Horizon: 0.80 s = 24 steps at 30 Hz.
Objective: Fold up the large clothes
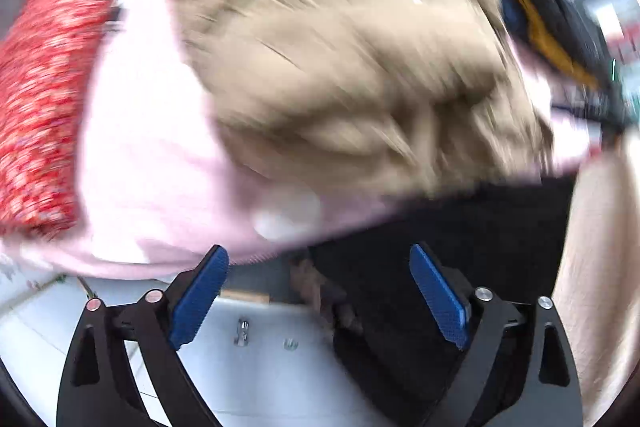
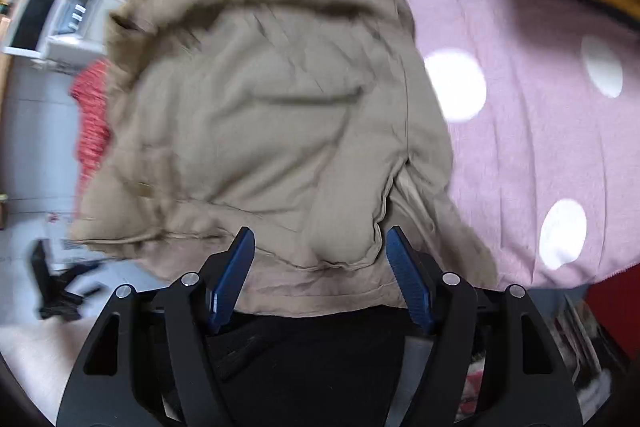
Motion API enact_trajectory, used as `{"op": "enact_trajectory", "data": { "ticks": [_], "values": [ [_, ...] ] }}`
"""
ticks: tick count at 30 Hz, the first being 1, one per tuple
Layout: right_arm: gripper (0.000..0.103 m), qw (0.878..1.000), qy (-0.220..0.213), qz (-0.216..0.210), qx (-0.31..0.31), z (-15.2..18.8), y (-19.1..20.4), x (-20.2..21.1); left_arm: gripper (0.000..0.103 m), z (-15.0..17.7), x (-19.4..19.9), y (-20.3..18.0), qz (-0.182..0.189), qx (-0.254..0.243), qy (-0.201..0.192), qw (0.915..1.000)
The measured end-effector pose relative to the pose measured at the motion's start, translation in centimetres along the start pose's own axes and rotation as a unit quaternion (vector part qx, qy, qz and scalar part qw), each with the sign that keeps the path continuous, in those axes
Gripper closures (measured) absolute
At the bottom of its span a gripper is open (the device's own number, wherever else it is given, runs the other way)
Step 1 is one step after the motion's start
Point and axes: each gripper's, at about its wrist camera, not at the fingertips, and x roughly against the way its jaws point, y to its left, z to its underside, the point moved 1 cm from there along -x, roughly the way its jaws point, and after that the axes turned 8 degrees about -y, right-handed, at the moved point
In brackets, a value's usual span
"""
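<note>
Left wrist view, blurred: a crumpled beige padded jacket filled the centre and upper frame, lying on a pink polka-dot bedspread, with a red patterned cushion at the left edge. The left gripper, bottom centre, had its blue pads apart and empty. Right wrist view: the jacket spanned the centre; the right gripper stood open at its lower hem, bedspread at right.
</note>
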Motion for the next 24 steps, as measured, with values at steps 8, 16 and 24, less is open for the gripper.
{"op": "enact_trajectory", "data": {
  "ticks": [8,16,24],
  "values": [
    [0.086,0.995,0.036,-0.039,-0.078,1.3,-1.5,-2.8,0.012,-3.1,1.0,2.3,-0.025,0.062,-0.052,0.9964],
    [0.101,0.990,-0.035,0.057,-0.124,0.3,-9.9,4.1,0.011,-4.1,1.8,2.6,-0.001,0.063,-0.072,0.9954],
    [0.095,0.989,-0.034,0.105,-0.099,-1.3,-10.4,5.8,0.008,-6.3,0.2,1.2,0.016,0.058,-0.093,0.9938]
  ]
}}
